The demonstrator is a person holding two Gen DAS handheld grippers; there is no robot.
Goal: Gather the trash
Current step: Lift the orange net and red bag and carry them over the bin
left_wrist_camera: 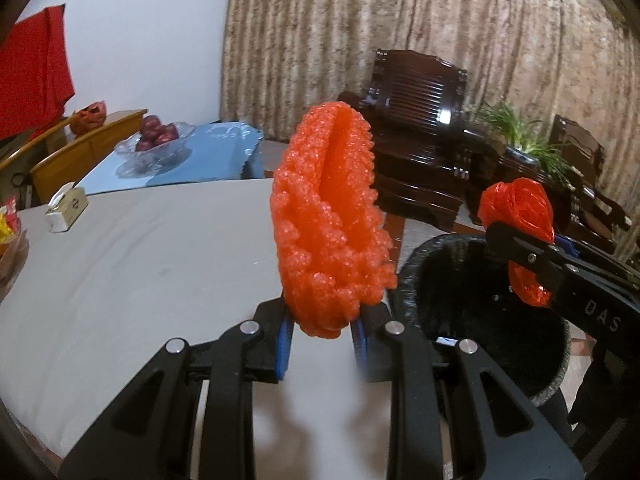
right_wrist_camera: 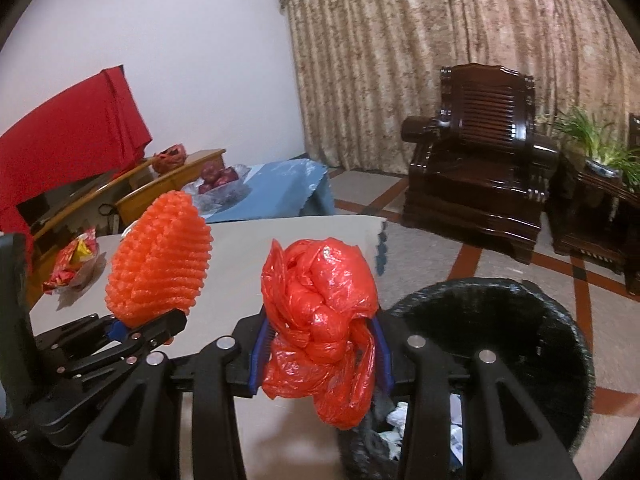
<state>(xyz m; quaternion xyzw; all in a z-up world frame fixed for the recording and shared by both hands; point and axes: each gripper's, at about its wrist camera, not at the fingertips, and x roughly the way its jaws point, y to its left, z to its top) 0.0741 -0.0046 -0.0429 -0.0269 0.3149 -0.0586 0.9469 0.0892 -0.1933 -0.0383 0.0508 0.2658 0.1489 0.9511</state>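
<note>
Above black bin (right_wrist_camera: 520,320): knobbly foam net (left_wrist_camera: 328,224), crumpled bag (right_wrist_camera: 320,320).

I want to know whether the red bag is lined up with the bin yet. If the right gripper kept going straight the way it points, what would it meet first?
Probably the far edge of the grey table, not the black bin, which sits lower right of the right gripper and its red plastic bag. Depth is unclear.

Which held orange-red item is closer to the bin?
The crumpled plastic bag in the right gripper, beside the bin's rim; the foam net is over the table.
</note>
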